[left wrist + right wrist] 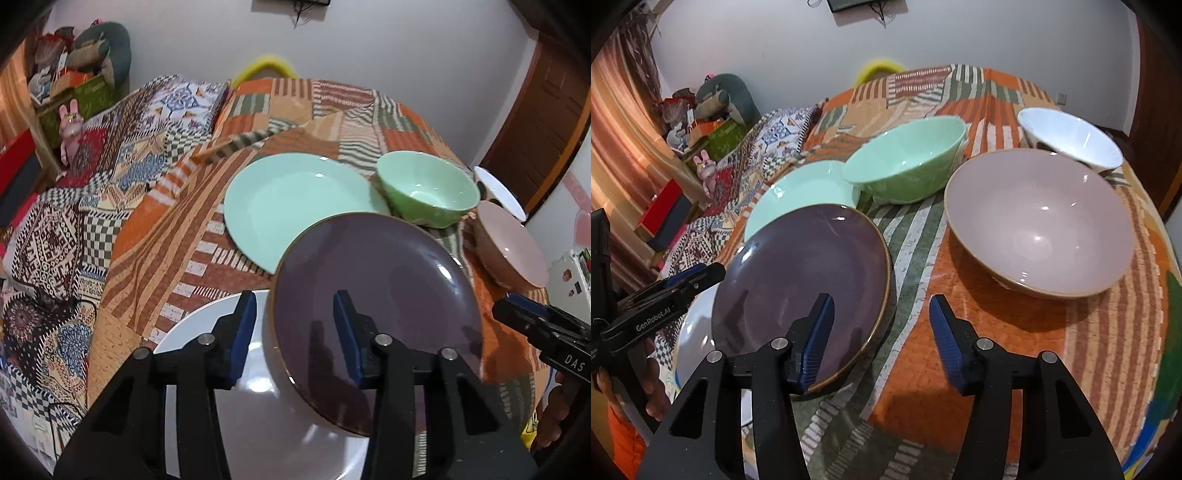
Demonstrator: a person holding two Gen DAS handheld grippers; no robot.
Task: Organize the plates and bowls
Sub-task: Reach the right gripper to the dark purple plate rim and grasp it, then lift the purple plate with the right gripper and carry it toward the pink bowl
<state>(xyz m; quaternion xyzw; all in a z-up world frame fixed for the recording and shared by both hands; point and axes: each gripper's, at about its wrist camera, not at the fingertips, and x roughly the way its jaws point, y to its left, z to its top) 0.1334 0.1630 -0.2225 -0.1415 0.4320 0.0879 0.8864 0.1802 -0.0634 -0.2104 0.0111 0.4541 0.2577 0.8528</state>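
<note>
Blue-padded jaws of the left gripper (pixel 295 314) stand partly apart, straddling the near-left rim of the purple plate (pixel 376 295) without pressing on it; one finger hangs over the white plate (pixel 207 332) beneath, the other over the purple surface. The right gripper (pixel 882 314) is likewise partly apart, empty, its left finger over the purple plate's near-right edge and its right finger above the tablecloth (pixel 1052 350). Beyond lie the mint plate (pixel 291 206), green bowl (pixel 908 158), pink bowl (pixel 1038 221) and white bowl (pixel 1071 136).
</note>
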